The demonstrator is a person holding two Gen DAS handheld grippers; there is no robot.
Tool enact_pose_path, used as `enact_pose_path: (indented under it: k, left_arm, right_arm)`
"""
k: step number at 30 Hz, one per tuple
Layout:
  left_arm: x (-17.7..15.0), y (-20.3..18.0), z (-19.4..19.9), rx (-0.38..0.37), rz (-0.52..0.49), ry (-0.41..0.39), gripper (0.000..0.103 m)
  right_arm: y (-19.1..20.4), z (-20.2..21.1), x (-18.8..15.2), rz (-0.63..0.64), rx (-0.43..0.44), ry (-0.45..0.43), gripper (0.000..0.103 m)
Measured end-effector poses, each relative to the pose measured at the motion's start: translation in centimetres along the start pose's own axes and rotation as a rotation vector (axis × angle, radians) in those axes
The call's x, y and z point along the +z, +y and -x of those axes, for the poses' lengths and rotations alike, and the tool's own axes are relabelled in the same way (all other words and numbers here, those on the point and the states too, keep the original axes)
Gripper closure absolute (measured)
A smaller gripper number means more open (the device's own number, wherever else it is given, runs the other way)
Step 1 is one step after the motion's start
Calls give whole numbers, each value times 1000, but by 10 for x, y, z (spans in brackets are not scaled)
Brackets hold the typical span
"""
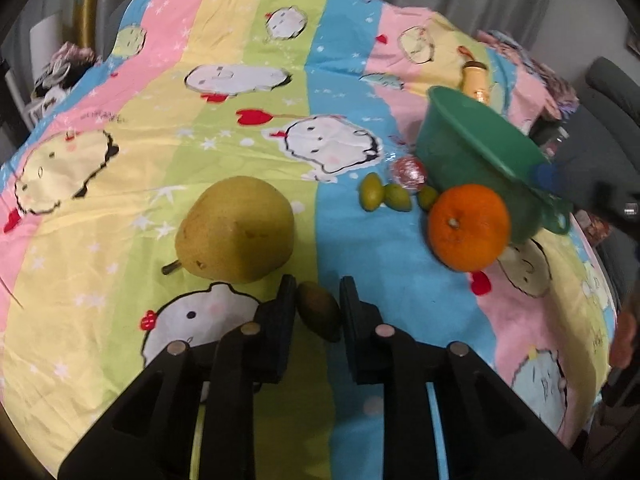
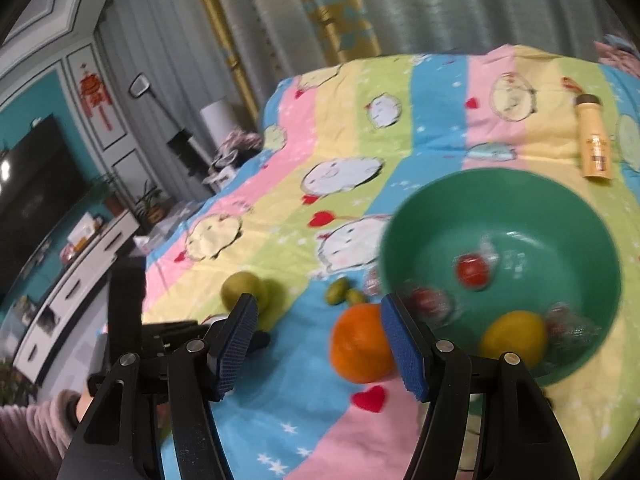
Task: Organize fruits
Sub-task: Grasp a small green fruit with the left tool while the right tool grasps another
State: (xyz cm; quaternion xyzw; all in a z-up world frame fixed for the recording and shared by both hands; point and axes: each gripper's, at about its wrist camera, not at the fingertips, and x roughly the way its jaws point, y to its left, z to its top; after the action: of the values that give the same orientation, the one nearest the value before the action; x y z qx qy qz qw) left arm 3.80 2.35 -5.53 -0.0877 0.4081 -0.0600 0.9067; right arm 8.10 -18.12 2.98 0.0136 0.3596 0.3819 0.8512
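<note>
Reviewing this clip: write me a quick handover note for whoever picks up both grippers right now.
Left gripper: shut on a small brown-green fruit beside the pear.
Right gripper: open, empty, near the orange.
Done: the green bowl holds a yellow fruit and wrapped red pieces.
Left: the held fruit, pear, orange, small green fruits on the striped cloth.

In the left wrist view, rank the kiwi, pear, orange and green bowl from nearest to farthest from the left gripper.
1. Kiwi: between the left gripper's jaws.
2. Pear: just ahead, left.
3. Orange: ahead, right.
4. Green bowl: behind the orange, far right.
</note>
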Motion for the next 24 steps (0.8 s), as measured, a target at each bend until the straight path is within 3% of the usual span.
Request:
enact_pose_path:
  k: [7,12,16,24]
  left_arm:
    - [-6,18,36,-75,29,-49,82]
    - [-3,36,59,-71,59,-105,82]
    - [-4,50,75,-65,77,-141,82]
    - [-10,73,98,-95,125,-182,82]
  right_arm:
    - [24,-31,-8,37,-38,57,37]
    - [41,-63,-17,79,-94,138,38]
    - [44,-78,-15,50,-119,148,41]
    - [49,-116,11,58,-347,244,51]
